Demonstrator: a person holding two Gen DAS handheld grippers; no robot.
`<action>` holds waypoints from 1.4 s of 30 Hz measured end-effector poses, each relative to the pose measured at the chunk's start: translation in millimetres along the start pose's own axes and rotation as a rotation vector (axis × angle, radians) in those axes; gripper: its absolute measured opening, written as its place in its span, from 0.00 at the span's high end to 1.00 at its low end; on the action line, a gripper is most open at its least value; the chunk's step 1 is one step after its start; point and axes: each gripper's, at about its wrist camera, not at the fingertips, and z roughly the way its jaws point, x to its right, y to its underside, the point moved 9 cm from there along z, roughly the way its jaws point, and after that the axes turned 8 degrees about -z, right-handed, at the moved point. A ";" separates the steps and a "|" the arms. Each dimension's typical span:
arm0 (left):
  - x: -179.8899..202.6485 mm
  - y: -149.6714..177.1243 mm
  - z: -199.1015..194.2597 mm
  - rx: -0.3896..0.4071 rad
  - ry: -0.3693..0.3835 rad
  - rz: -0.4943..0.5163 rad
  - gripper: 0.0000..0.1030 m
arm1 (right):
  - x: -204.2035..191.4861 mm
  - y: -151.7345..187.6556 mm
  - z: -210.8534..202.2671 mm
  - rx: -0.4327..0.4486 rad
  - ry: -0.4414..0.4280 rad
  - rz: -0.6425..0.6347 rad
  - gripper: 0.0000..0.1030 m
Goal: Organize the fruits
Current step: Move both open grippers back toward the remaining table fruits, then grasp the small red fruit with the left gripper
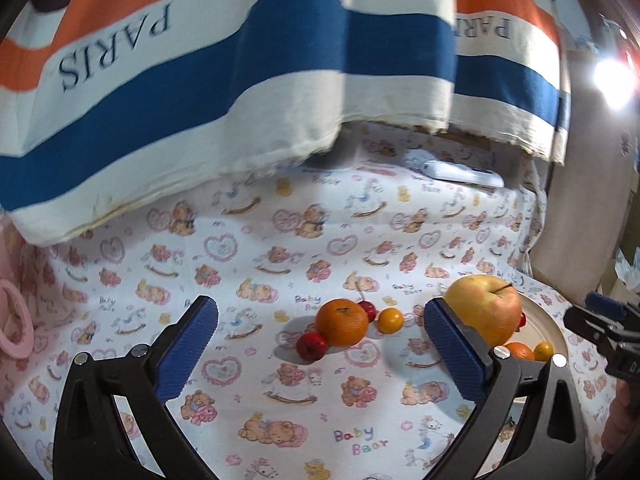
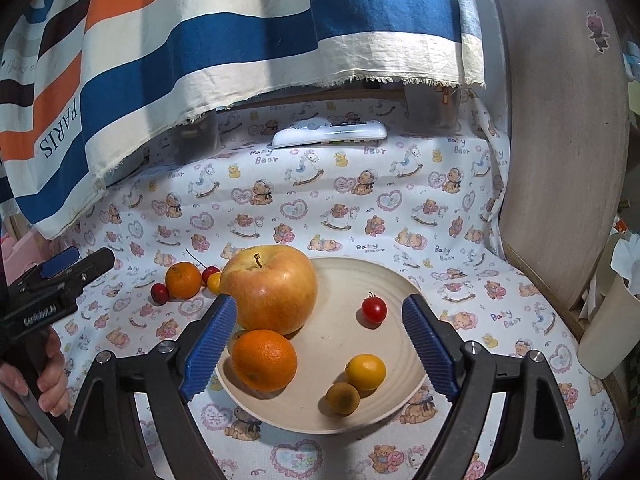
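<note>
"PARIS" striped cloth [image 2: 200,60], "Baby Bear" tablecloth [image 1: 280,240]

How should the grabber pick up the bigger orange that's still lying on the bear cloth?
Grip the orange around its round middle, coming down from above with the left gripper, which is open and nearest. Small fruits crowd its sides: a red one at the lower left, a yellow one and another red one on the right. Probably set the fingers front and back, where the cloth is bare.
</note>
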 end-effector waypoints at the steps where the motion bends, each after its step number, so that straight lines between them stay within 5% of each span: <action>1: -4.4 -0.3 2.5 -0.013 -0.004 -0.015 0.01 | -0.2 0.0 0.5 0.000 -0.001 -0.001 0.16; 3: -9.5 1.3 9.8 -0.050 -0.008 -0.025 0.02 | -1.2 0.0 1.4 -0.001 -0.008 -0.002 0.16; 9: -23.7 21.0 42.9 -0.250 0.019 -0.096 0.47 | -5.1 -0.8 1.7 0.008 -0.010 -0.025 0.16; 13: -30.5 28.7 52.8 -0.332 0.002 -0.132 0.49 | -10.8 -7.9 4.3 -0.014 0.007 -0.044 0.16; 19: -25.7 20.5 58.0 -0.344 -0.022 -0.088 0.51 | -51.8 -49.4 -6.1 -0.019 -0.066 -0.124 0.17; 27: -16.6 17.2 77.5 -0.358 0.013 -0.142 0.60 | -91.2 -114.0 16.2 -0.006 -0.132 0.000 0.16; 31: -11.4 34.7 86.2 -0.419 0.047 -0.119 0.70 | -105.7 -113.7 36.1 -0.006 -0.142 0.035 0.17; 42: -11.4 43.5 91.2 -0.424 0.001 -0.077 0.70 | -118.9 -72.3 89.2 -0.120 -0.177 0.035 0.16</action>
